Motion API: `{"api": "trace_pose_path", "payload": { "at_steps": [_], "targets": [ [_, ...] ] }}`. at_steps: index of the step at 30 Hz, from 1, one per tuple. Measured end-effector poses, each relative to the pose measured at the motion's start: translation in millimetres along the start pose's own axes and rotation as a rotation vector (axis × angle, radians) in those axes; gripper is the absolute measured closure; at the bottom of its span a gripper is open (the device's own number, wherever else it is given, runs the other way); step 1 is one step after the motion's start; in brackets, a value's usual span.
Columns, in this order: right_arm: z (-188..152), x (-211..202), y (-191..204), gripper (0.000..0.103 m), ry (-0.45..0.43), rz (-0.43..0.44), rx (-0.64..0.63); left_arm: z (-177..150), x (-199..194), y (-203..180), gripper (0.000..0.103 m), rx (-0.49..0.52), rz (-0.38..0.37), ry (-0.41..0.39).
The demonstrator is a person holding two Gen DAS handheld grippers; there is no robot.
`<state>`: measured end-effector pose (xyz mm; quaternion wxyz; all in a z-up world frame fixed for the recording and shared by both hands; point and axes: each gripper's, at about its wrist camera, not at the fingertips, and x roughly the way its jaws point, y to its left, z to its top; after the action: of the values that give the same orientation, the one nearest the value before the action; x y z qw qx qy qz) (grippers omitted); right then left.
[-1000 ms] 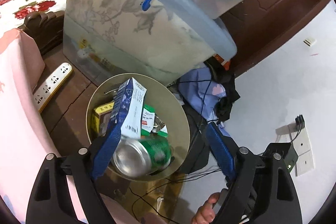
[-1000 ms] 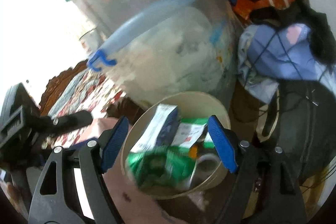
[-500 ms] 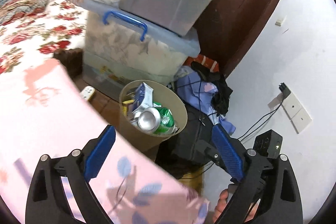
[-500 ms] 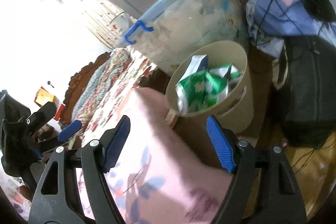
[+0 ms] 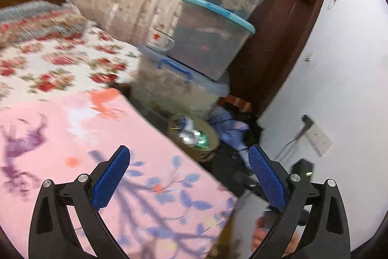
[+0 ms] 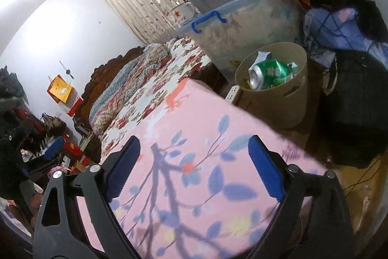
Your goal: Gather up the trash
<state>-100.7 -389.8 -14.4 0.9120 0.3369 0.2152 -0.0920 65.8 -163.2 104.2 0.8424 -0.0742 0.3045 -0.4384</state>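
Observation:
A beige round bin (image 6: 278,98) stands on the floor beside the bed, holding a crushed green can (image 6: 269,73), a carton and other wrappers. It also shows small in the left wrist view (image 5: 206,149). My left gripper (image 5: 189,176) is open and empty, held high over the pink bedspread (image 5: 80,137), well back from the bin. My right gripper (image 6: 194,164) is open and empty, also above the pink bedspread (image 6: 198,137), back from the bin.
Stacked plastic storage boxes (image 5: 213,45) stand behind the bin, with a mug (image 5: 160,39) on the lowest one. Clothes and a dark bag (image 6: 351,98) lie to the right. A floral quilt (image 6: 145,79) covers the bed. A wall socket (image 5: 315,140) is at right.
Both grippers have pulled up and back from the bin, which now looks far smaller. The view has opened onto the bed and the room. Both stay open and empty.

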Motion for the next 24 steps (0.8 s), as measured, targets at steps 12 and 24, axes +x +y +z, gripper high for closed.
{"api": "trace_pose_path", "payload": {
  "at_steps": [12,24],
  "targets": [
    [-50,-47,62,0.006,0.050,-0.049,-0.083,-43,-70,15,0.009,0.096,0.305,-0.027],
    [-69,-65,88,0.004,0.048,-0.086,-0.091,-67,-103,14,0.009,0.096,0.377,-0.041]
  ]
}}
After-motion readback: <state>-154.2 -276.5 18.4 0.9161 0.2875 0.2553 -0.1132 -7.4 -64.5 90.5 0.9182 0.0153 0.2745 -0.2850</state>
